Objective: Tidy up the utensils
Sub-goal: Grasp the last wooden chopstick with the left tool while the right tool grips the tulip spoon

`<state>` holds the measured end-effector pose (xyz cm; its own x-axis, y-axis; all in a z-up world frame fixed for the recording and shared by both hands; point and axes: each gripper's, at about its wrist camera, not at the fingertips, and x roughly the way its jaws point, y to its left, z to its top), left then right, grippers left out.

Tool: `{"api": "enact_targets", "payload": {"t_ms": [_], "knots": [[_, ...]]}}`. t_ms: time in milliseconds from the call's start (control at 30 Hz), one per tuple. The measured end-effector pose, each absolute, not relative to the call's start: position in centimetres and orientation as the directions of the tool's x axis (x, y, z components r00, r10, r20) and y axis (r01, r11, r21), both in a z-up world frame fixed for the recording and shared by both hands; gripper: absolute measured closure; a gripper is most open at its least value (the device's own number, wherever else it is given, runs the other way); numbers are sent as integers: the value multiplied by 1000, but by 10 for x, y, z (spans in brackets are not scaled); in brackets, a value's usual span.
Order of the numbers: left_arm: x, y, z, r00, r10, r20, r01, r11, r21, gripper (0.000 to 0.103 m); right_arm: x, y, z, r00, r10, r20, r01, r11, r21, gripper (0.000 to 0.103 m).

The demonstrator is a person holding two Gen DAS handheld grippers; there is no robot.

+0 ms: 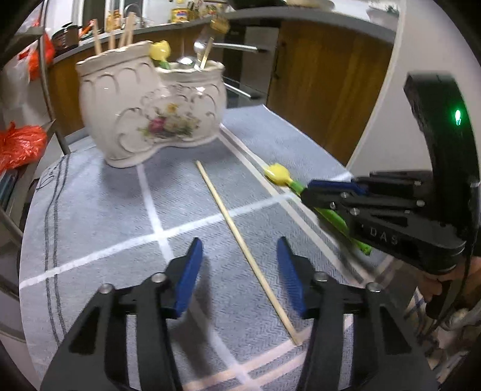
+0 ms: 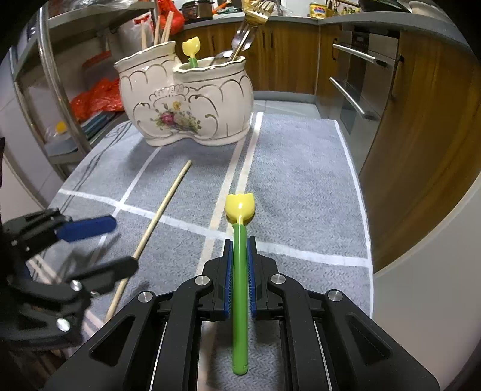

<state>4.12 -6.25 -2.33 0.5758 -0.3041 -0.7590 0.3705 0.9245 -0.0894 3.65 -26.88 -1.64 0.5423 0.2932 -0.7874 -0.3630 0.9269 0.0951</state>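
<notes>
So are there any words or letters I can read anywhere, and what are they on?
"DAS" – on the black body of the right claw, which is shut on the green-handled yellow tulip spoon.
Raised lettering on the cream ceramic two-part utensil holder, above its painted flowers – too blurred to read.
Labels on the yellow jars on the far grey counter – too small to read.
</notes>
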Motion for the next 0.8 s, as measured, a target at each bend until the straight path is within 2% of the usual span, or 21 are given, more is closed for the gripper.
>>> {"api": "enact_targets", "payload": {"t_ms": [33, 167, 233, 533, 667, 733, 800], "knots": [[42, -63, -26, 568, -299, -767, 371, 925, -85, 71, 36, -269, -17, 542, 295, -787, -364, 926, 96, 93], [43, -59, -27, 565, -295, -770, 369, 926, -84, 86, 36, -268, -17, 538, 303, -786, -369, 924, 103, 93], [43, -56, -26, 560, -305, -770, 381, 920, -87, 99, 36, -267, -17, 535, 311, -785, -375, 921, 109, 93], [42, -21, -17, 561, -282, -778, 406, 913, -38, 102, 33, -262, -14, 517, 351, -781, -426, 897, 121, 93], [46, -4, -13, 541, -321, -777, 363, 923, -129, 102, 33, -260, -15, 528, 336, -780, -421, 901, 103, 93], [43, -14, -10, 549, -323, -771, 371, 921, -122, 102, 33, -259, -15, 529, 331, -781, -420, 902, 97, 93], [42, -27, -11, 543, -341, -768, 385, 913, -133, 96, 32, -259, -15, 529, 330, -782, -420, 903, 96, 93]]}}
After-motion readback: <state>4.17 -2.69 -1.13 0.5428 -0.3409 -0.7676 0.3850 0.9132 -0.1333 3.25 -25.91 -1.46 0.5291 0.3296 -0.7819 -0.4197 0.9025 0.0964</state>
